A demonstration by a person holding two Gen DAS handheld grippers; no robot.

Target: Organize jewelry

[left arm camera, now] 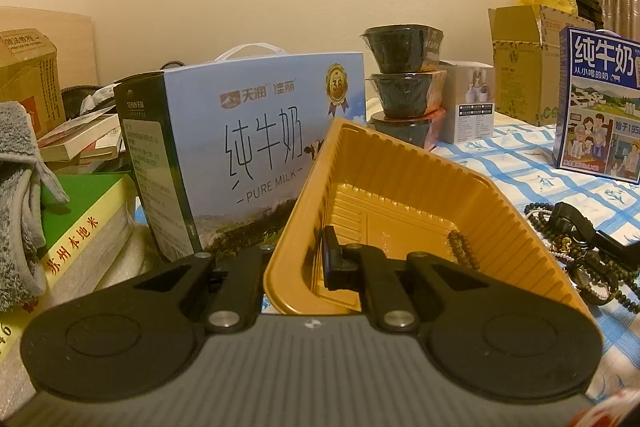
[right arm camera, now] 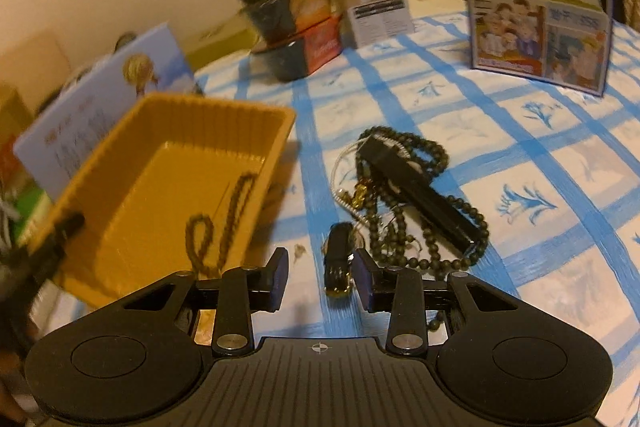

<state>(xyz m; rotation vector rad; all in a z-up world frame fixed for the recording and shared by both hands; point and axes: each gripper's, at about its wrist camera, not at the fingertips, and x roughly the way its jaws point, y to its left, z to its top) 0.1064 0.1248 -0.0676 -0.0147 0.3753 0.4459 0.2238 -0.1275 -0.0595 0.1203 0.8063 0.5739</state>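
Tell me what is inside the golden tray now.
Inside the golden tray lies one string of dark beads, looped on the floor. The near corner is covered by the left gripper, shut on the tray's wall.

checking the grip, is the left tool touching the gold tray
Touching. The left wrist view shows the left tool shut on the near wall of the gold tray, with one finger pressed against the wall's inner side.

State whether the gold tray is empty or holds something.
Not empty: one brown bead strand lies on the gold tray floor; other jewelry sits outside on the cloth.
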